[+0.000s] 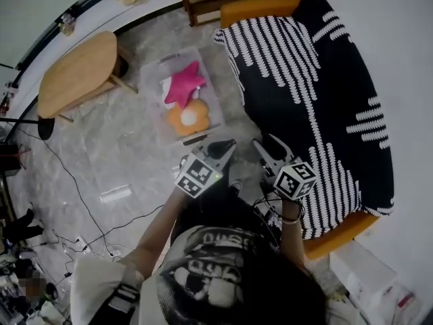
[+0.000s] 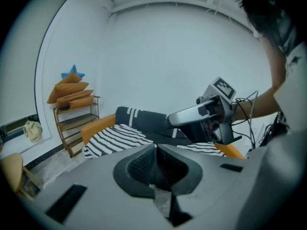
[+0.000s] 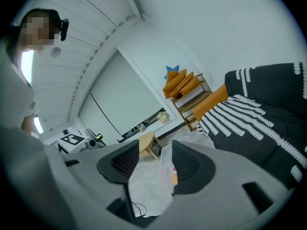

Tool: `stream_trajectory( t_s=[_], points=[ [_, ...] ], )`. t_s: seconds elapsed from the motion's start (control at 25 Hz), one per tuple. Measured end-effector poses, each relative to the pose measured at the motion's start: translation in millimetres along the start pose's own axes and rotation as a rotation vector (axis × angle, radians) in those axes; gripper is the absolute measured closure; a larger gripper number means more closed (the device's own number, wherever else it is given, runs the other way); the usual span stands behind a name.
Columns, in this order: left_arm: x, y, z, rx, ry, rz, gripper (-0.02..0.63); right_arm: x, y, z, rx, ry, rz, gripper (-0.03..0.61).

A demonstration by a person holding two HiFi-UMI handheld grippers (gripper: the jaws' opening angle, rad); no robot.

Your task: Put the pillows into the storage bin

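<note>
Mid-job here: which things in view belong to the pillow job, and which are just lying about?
Job: storage bin; pink star pillow and orange flower pillow inside it; probably the stacked pillows on the shelf.
Lying about: striped sofa; wooden table.

Right gripper [image 3: 154, 150]: your jaws stand apart, with nothing pressed between the pads.
Between the jaws: you look past them to the clear storage bin [image 3: 152, 183], well beyond the tips; a bit of pink and orange shows inside it, by the right-hand pad.
Table [image 3: 146, 142]: wooden, just above the left-hand jaw tip, behind the bin.
Shelf [image 3: 192, 99]: against the far wall, stacked with orange cushions [image 3: 181, 83]; a blue star pillow [image 3: 172, 71] tops them.
Sofa [image 3: 268, 109]: on your right, under a black-and-white striped cover, its orange arm beside the shelf.
Left gripper [image 3: 72, 139]: its marker cube shows at the far left.
</note>
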State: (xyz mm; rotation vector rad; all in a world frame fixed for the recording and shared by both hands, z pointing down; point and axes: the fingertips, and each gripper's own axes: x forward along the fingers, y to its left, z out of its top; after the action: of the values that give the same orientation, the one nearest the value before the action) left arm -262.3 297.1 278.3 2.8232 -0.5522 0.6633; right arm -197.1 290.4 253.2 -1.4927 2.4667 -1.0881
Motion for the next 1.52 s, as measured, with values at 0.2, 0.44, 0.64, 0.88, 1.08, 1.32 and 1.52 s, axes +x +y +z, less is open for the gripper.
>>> stream_trajectory(
  t_s=[0.2,0.44,0.64,0.88,1.08,1.32,1.52],
  points=[
    [-13.0,-90.6,12.4,0.070,-0.017,-0.058,0.601,-83.1,13.7,-13.2,-0.020,-0.085,-0.043,0.400],
    [-25.2,-151.7,25.3,0.112,-0.011,-0.078,0.601,-156.3,19.4,-23.2,-0.006,-0.170,-0.107,0.472],
    [-38.6,-174.9,31.3,0.167,-0.002,-0.115,0.601,-189.1,25.7,-35.0,0.028,-0.220,-0.163,0.536],
    [-43.5,-177.7,43.1,0.207,0.002,-0.159,0.601,-204.7,32.4,-35.7,0.045,-0.249,-0.231,0.586],
    [-57.8,-164.8,52.0,0.244,-0.017,-0.220,0.601,-190.4,54.4,-36.7,-0.040,-0.255,-0.310,0.586],
    [-92.7,-137.2,51.3,0.269,-0.049,-0.277,0.601,-157.9,96.5,-37.4,-0.179,-0.260,-0.405,0.583],
    [-122.8,-122.3,38.5,0.288,-0.064,-0.333,0.601,-143.7,127.5,-50.1,-0.198,-0.280,-0.477,0.583]
  ],
)
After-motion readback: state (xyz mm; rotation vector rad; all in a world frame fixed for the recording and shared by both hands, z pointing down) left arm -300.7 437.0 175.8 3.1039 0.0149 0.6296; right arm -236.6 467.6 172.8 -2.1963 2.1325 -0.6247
